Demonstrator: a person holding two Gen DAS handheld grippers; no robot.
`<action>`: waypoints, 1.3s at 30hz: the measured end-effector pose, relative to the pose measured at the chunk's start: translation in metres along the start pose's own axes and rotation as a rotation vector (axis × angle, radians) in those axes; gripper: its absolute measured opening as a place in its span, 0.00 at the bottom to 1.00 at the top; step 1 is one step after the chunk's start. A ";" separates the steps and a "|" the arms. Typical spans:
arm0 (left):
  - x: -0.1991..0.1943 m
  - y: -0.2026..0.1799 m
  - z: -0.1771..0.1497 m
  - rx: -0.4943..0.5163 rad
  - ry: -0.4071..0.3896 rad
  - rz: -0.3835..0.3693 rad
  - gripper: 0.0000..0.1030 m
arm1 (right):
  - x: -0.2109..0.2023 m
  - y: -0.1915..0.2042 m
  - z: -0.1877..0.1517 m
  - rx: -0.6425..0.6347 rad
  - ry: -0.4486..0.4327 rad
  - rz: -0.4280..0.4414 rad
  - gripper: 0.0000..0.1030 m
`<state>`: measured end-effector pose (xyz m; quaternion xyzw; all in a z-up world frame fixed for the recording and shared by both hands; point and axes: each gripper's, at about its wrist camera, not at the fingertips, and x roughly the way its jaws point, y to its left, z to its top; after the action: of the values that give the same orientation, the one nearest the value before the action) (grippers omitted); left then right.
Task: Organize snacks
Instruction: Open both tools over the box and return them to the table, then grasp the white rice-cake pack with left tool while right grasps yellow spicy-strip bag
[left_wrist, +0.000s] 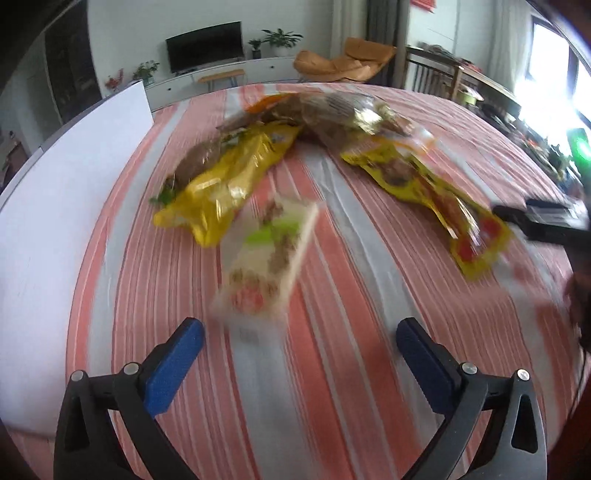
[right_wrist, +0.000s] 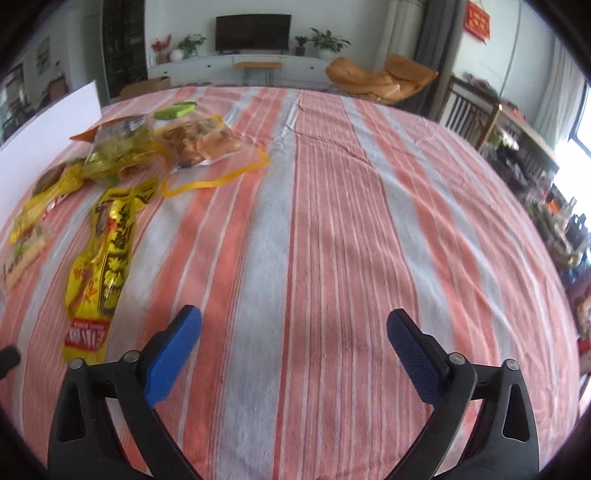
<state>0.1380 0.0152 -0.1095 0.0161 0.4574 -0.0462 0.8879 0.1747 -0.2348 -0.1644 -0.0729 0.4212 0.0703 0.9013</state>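
On the striped cloth (right_wrist: 332, 221), pink and grey, snack packs lie in a loose heap toward its left side. Nearest the left gripper (left_wrist: 300, 334) is a pale flat snack box (left_wrist: 266, 258), blurred, lying just ahead of the blue pads and not between them. Beside it, a yellow bag (left_wrist: 225, 184) runs back toward the heap, with a brown round snack (left_wrist: 199, 158) partly under it. Farther back sits a crinkled gold-and-clear pack (left_wrist: 332, 110), overlapping others; exact count in that pile unclear. To the right, a long yellow-and-red packet (left_wrist: 443, 199) lies slanted on the cloth, apart from the box. Same long packet shows in the right wrist view at the left (right_wrist: 103, 251), with a clear pouch of tan snacks with an orange rim (right_wrist: 203, 144) behind it and a small green pack (right_wrist: 175, 110) farther back. Left gripper jaws spread wide, nothing between them. Right gripper (right_wrist: 294, 323) also spread wide, empty, over bare cloth, well apart from the snacks. White board (left_wrist: 55, 221) stands along the cloth's left edge. Room behind: television (right_wrist: 253, 33), potted plants (right_wrist: 328, 40), orange chair (right_wrist: 380, 81).
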 end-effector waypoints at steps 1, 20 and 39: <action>0.007 0.001 0.009 -0.006 -0.002 0.014 1.00 | 0.002 -0.005 -0.001 0.024 0.010 0.029 0.99; 0.036 0.014 0.047 -0.064 -0.003 0.045 1.00 | 0.002 -0.013 -0.004 0.071 0.018 0.032 1.00; 0.035 0.015 0.047 -0.065 -0.004 0.044 1.00 | 0.003 -0.013 -0.005 0.072 0.017 0.032 1.00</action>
<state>0.1979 0.0249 -0.1109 -0.0028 0.4566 -0.0116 0.8896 0.1754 -0.2486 -0.1692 -0.0344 0.4324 0.0689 0.8984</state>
